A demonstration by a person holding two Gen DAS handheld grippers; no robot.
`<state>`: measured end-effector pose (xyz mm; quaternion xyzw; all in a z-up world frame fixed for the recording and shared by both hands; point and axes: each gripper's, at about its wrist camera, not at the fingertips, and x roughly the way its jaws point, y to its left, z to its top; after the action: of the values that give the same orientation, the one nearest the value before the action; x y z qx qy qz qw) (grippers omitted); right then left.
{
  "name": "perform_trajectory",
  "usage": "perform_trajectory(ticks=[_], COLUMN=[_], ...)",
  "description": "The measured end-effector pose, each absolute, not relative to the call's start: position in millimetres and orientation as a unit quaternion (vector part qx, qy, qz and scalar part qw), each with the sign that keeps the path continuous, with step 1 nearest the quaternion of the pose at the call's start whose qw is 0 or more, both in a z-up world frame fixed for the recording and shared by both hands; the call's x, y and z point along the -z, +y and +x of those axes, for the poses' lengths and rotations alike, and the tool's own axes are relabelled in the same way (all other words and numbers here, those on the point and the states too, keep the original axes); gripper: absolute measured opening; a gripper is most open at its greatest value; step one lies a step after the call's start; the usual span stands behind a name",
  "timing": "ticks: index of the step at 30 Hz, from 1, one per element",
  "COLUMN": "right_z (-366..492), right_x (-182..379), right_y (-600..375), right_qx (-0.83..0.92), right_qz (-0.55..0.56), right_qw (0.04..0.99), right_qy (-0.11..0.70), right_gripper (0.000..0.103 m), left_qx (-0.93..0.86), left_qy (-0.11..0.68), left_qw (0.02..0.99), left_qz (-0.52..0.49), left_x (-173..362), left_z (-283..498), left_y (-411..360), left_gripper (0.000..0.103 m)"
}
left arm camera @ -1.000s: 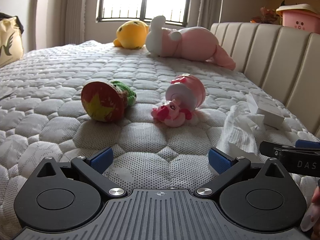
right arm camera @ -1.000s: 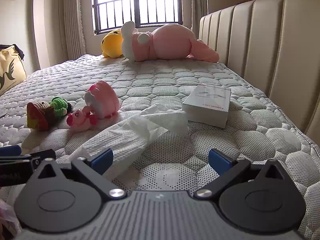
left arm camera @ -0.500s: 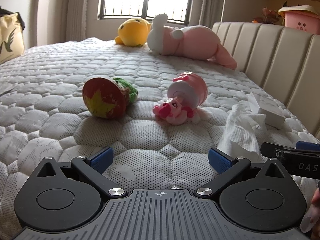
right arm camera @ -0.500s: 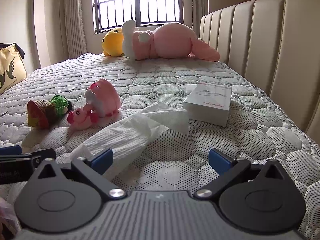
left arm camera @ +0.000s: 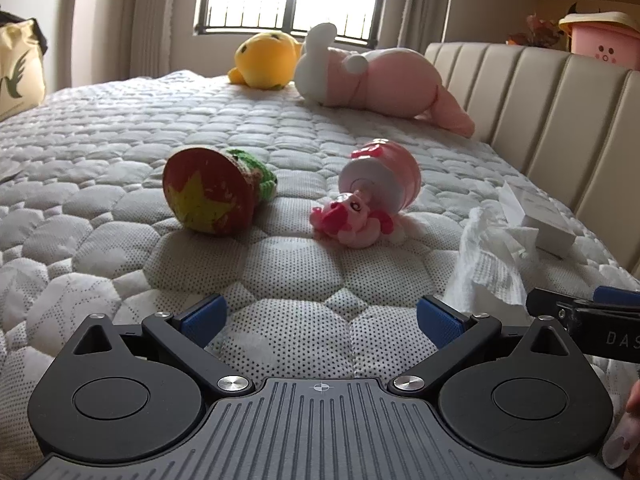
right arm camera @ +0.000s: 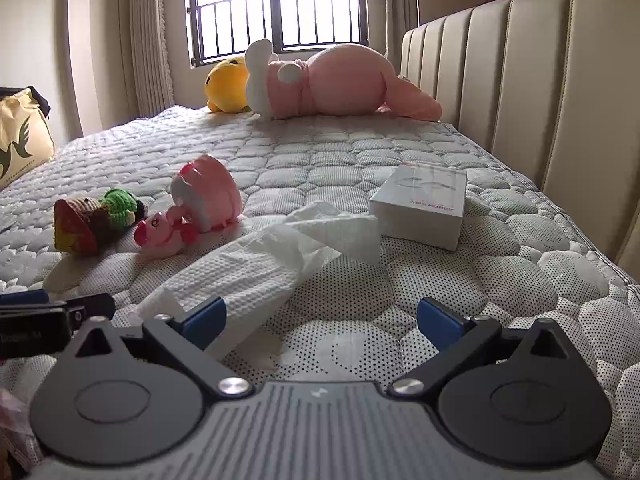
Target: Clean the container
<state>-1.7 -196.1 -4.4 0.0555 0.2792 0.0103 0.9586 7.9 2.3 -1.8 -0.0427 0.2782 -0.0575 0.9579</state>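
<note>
Left gripper (left arm camera: 320,316) jaws spread, empty | right gripper (right arm camera: 320,316) jaws spread, empty | pink round plastic toy container (left arm camera: 382,178) tipped over on quilted bed (left arm camera: 280,288), ahead of left jaws | crumpled white tissue (right arm camera: 276,260) touching right gripper's left jaw

Right gripper (left arm camera: 592,316) is cut off by the right edge in the left wrist view, lettering readable only as "DAS". A fingertip (left arm camera: 624,440) of the person pokes in at the bottom right corner, rest of the hand out of frame. White box (left arm camera: 540,220) partly hidden behind the crumpled tissue (left arm camera: 492,256). In the right wrist view, box print (right arm camera: 436,203) too small to read. Cream bag (right arm camera: 20,140) clipped by left edge.
</note>
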Motion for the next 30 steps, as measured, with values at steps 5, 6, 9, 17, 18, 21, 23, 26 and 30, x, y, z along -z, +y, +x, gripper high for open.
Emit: perform_trajectory(ticks=[5, 6, 9, 17, 18, 21, 23, 26, 30], right_z=[8, 10, 16, 65, 71, 91, 100, 95, 91], right_x=[2, 2, 1, 8, 10, 16, 20, 22, 15], right_y=[-202, -203, -206, -201, -198, -189, -183, -175, -169], right_qx=[-0.037, -0.042, -0.058, -0.058, -0.051, -0.027, -0.016, -0.023, -0.041], right_qz=[0.084, 0.089, 0.106, 0.121, 0.113, 0.089, 0.072, 0.044, 0.027], right_qw=[0.958, 0.958, 0.957, 0.947, 0.947, 0.947, 0.948, 0.952, 0.954], right_qy=[0.271, 0.27, 0.265, 0.293, 0.296, 0.307, 0.311, 0.303, 0.297], right_gripper=[0.102, 0.102, 0.102, 0.1, 0.1, 0.099, 0.097, 0.08, 0.024], left_qx=[0.068, 0.07, 0.072, 0.075, 0.071, 0.066, 0.065, 0.063, 0.062], left_qy=[0.259, 0.255, 0.239, 0.267, 0.272, 0.274, 0.272, 0.269, 0.264], left_qw=[0.963, 0.964, 0.968, 0.959, 0.958, 0.958, 0.958, 0.959, 0.961], left_qz=[-0.038, -0.037, -0.028, -0.052, -0.055, -0.059, -0.059, -0.059, -0.059], left_x=[-1, -2, -4, 15, 17, 18, 19, 20, 21], left_z=[19, 21, 30, 73, 74, 74, 73, 71, 69], left_y=[8, 9, 12, 21, 22, 23, 24, 25, 27], left_gripper=[0.103, 0.103, 0.103, 0.103, 0.103, 0.103, 0.103, 0.103, 0.103])
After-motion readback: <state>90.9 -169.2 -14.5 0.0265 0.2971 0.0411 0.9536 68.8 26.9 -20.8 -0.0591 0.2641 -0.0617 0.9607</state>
